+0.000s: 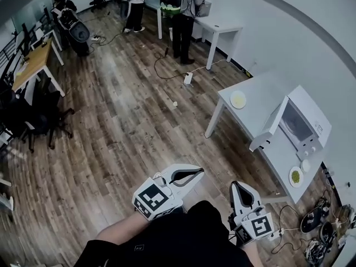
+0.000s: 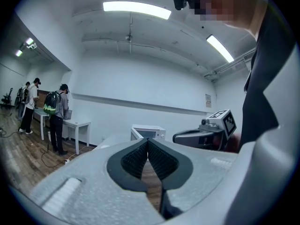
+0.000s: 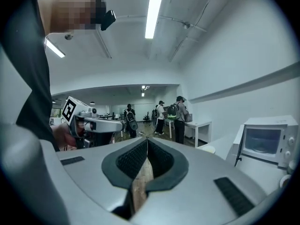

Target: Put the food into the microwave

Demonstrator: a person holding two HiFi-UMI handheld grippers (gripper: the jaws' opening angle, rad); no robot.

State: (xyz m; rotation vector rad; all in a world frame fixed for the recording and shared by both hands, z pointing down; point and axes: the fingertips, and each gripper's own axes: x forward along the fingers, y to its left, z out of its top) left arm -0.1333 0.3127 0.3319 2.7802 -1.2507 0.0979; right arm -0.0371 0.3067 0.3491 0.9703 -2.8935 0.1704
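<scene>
A white microwave (image 1: 297, 124) stands on a long white table (image 1: 261, 102) at the right, its door swung open. A plate of green food (image 1: 295, 176) lies on the table's near end. A second plate (image 1: 238, 99) with pale food lies at the far end. Both grippers hang over the wooden floor, away from the table. My left gripper (image 1: 192, 174) is shut and holds nothing; in its own view the jaws (image 2: 147, 142) meet at the tip. My right gripper (image 1: 240, 187) is also shut and empty, with the microwave (image 3: 267, 142) off to its right.
A small white dish (image 1: 305, 164) sits in front of the microwave. Cables and a power strip (image 1: 314, 221) lie on the floor by the table's near end. Two people (image 1: 178, 10) stand at another white table far back. Desks and chairs (image 1: 33, 93) line the left.
</scene>
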